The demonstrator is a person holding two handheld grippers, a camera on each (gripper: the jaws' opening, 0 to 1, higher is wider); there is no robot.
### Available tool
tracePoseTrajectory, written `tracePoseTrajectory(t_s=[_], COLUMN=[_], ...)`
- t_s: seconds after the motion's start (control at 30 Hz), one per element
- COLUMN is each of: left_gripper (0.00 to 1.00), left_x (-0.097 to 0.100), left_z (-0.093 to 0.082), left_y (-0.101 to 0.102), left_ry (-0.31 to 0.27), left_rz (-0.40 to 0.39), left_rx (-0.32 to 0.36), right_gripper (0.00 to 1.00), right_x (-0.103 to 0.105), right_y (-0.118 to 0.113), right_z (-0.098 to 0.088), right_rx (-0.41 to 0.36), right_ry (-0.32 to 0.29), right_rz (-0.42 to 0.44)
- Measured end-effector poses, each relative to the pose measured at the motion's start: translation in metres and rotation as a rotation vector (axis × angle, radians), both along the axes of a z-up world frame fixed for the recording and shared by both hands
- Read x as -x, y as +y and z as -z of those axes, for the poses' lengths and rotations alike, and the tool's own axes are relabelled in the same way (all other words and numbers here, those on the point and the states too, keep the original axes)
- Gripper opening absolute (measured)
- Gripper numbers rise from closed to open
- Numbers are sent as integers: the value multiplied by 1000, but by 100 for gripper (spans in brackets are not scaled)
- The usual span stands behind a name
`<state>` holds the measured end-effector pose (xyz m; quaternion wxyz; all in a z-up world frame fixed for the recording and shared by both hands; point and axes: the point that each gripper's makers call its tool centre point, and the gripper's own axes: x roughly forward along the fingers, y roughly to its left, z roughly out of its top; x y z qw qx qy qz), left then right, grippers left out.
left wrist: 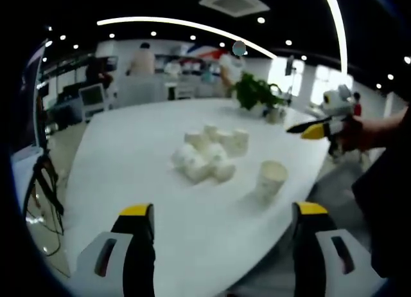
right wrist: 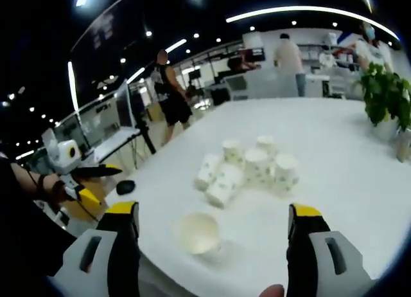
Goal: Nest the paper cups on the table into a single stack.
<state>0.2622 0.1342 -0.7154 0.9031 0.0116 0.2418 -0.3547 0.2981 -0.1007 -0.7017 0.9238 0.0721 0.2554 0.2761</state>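
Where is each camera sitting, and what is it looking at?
Left gripper view: rides the open left gripper, facing the white paper cups across the white table; the right gripper and hand show.
Right gripper view: rides the open right gripper, facing the cups; the left gripper shows.
Shared: cups, table, potted plant.

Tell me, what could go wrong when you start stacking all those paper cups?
The lone cup stands close to the table edge, so a clumsy grab might knock it off. In the cluster of cups, some lie tipped on their sides and could roll away when nudged. They also sit packed together, so reaching for one with the right tool might bump its neighbours over.
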Motion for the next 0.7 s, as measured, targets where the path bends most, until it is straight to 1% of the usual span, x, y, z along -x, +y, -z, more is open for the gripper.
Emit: tracePoseTrajectory(t_s=[0.07,0.27,0.37,0.43,0.47,0.5,0.6,0.7], left_gripper=[87,87,87,87,87,87,86,86], left_x=[-1,-4,-6,-8,-9,-11,-15,-18], left_z=[0,-1,0,0,-2,-3,-5,-6], left_y=[0,-5,-8,-9,-11,-12,-13,-16], left_ry=[3,6,13,23,41,43,46,48], left_rz=[0,11,11,5,-12,-19,-30,-25], left_rx=[0,-12,-12,-3,31,45,37,34], right_gripper=[100,100,100,100,100,100,100,100], right_x=[-1,-3,-3,-3,-3,-3,-3,-3], right_y=[-1,-4,-6,-7,-7,-7,-10,-12], right_z=[0,1,5,7,8,9,10,11], right_rx=[-17,-27,-31,-37,-35,-34,-31,-23], right_ry=[5,-1,6,9,14,19,22,21], right_rz=[14,29,31,34,33,32,33,28])
